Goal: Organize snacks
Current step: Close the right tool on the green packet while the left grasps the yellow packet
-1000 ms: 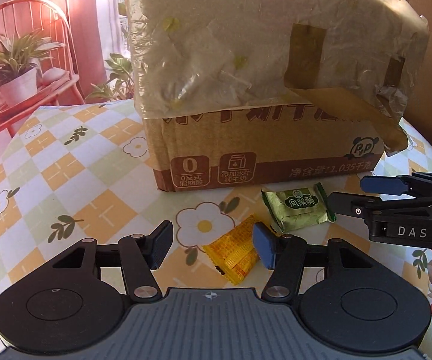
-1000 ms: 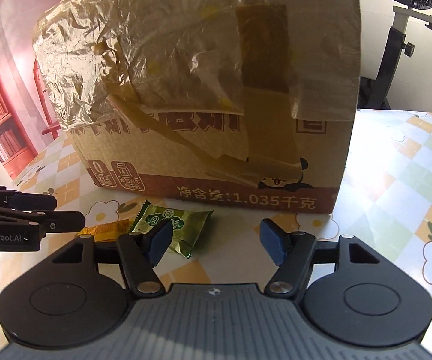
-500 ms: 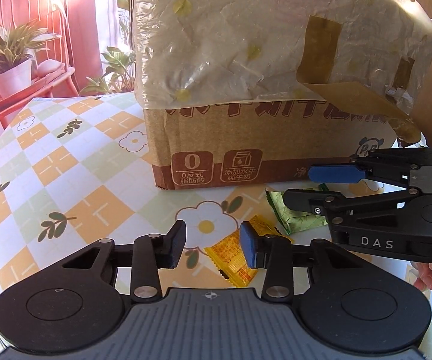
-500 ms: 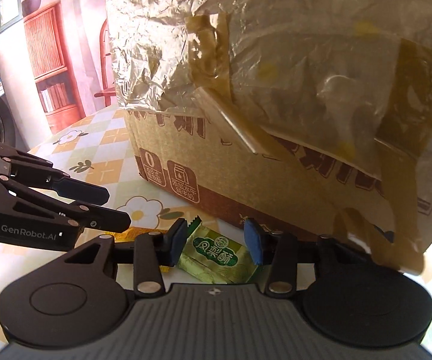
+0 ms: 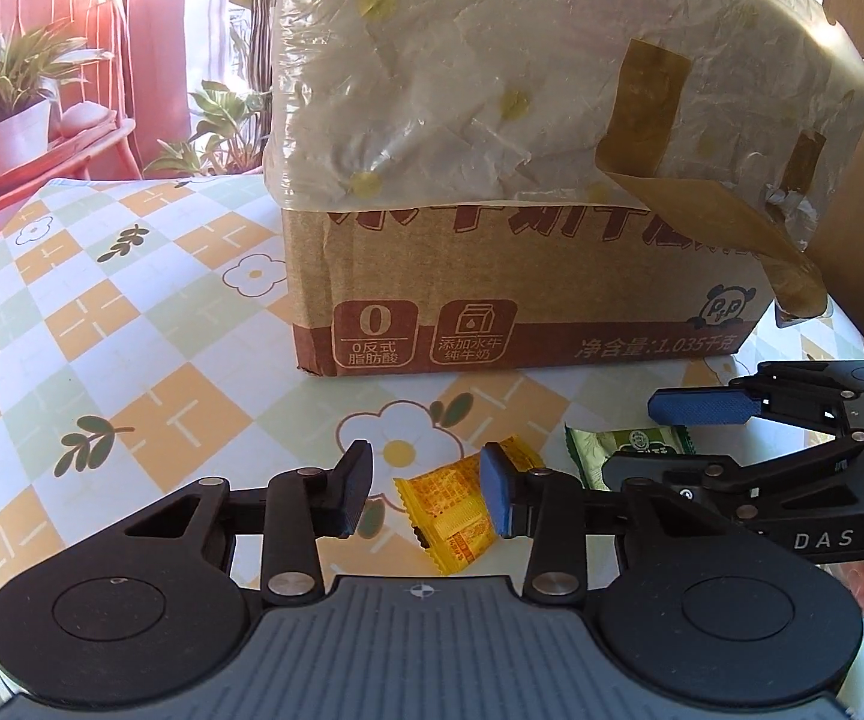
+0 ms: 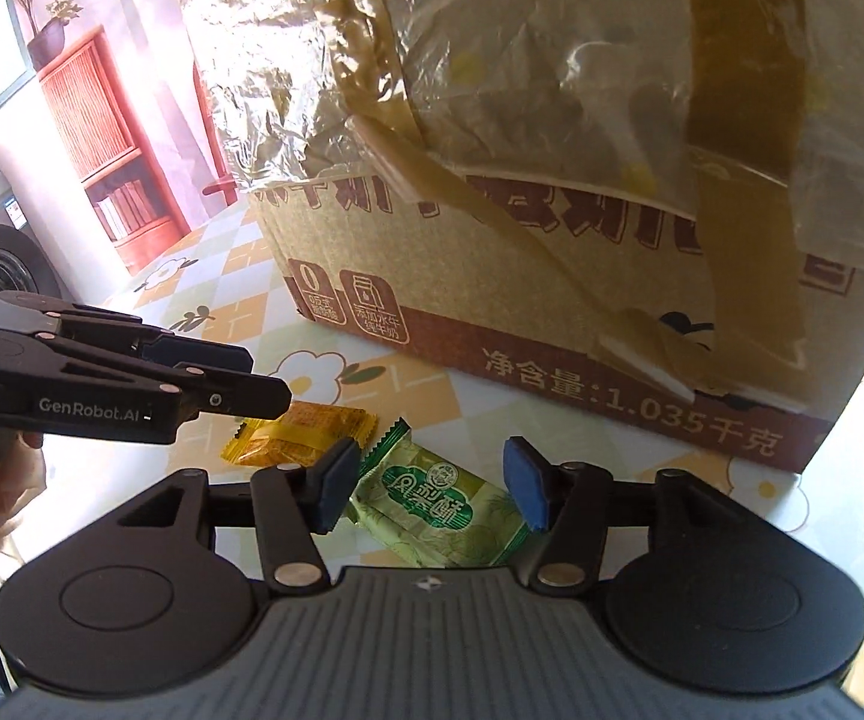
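Observation:
An orange snack packet (image 5: 455, 510) lies on the tablecloth between the fingers of my open left gripper (image 5: 426, 495), close to its right pad. A green snack packet (image 6: 441, 507) lies between the fingers of my open right gripper (image 6: 429, 486), untouched by either pad. In the right wrist view the orange packet (image 6: 300, 435) lies just left of the green one, under the left gripper's (image 6: 252, 369) fingers. In the left wrist view the green packet (image 5: 624, 450) is partly hidden by the right gripper (image 5: 654, 438).
A large cardboard box (image 5: 522, 288) draped in crinkled plastic film and brown tape (image 5: 648, 96) stands just behind the packets. The floral checked tablecloth (image 5: 132, 360) stretches to the left. A red chair with potted plants (image 5: 12, 114) stands beyond the table edge.
Both grippers have opened wider than half a second ago. The right gripper has drawn back and lower over the green packet. The packets have not moved.

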A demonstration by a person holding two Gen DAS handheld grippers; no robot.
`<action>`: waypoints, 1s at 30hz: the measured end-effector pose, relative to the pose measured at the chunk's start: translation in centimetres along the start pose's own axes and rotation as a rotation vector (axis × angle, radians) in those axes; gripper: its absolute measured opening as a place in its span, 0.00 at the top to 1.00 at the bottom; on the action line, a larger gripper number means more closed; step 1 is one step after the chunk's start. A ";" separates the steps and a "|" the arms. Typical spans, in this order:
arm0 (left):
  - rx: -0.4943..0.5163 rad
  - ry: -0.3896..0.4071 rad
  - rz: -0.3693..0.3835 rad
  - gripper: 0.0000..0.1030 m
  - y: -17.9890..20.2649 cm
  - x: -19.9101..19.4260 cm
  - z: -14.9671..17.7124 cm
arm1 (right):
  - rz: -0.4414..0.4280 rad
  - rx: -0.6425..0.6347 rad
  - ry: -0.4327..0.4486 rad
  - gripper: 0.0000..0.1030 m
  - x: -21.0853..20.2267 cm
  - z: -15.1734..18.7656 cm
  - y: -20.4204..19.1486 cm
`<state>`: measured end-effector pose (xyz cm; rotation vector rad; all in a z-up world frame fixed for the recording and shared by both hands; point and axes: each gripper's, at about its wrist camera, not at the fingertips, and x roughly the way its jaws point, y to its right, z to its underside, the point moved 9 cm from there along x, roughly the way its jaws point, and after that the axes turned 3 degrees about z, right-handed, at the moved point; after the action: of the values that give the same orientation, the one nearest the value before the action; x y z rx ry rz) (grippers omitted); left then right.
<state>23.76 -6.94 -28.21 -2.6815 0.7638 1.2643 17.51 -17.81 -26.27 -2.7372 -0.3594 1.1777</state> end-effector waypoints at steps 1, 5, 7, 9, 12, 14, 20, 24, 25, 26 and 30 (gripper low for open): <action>0.001 -0.001 0.001 0.60 0.0 0.0 0.0 | -0.005 -0.011 0.002 0.39 -0.2 0.1 -0.1; 0.004 -0.001 0.004 0.60 0.1 0.1 -0.1 | -0.020 -0.063 -0.012 0.34 -0.5 0.3 -0.5; 0.004 -0.001 0.004 0.60 0.2 0.1 -0.1 | -0.003 -0.093 -0.030 0.34 0.1 0.4 -0.5; 0.002 -0.001 0.005 0.60 0.1 0.1 -0.2 | 0.014 -0.110 -0.037 0.34 0.4 0.6 -0.4; 0.005 -0.003 0.007 0.60 0.3 0.1 -0.2 | 0.017 -0.129 -0.049 0.34 0.6 0.8 -0.4; 0.010 -0.006 0.009 0.60 0.3 0.1 -0.1 | 0.029 -0.157 -0.065 0.34 0.8 1.1 -0.4; 0.028 -0.008 0.017 0.59 0.4 0.2 0.3 | 0.087 -0.162 -0.030 0.59 0.5 1.4 0.3; 0.055 0.003 0.035 0.52 0.7 0.0 0.3 | 0.108 -0.090 0.006 0.60 -0.4 1.8 1.4; 0.064 0.006 0.035 0.50 0.7 -0.1 0.3 | 0.120 -0.074 0.015 0.60 -0.6 1.9 1.7; 0.077 0.009 0.034 0.49 0.8 -0.1 0.2 | 0.137 -0.058 0.023 0.60 -0.9 2.0 2.0; 0.127 0.008 0.050 0.47 1.1 0.2 0.1 | 0.210 -0.022 0.049 0.60 -2.1 2.9 3.2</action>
<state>23.27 -7.93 -28.25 -2.5837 0.8864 1.1730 14.56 -21.32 -27.48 -2.8741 -0.0800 1.1554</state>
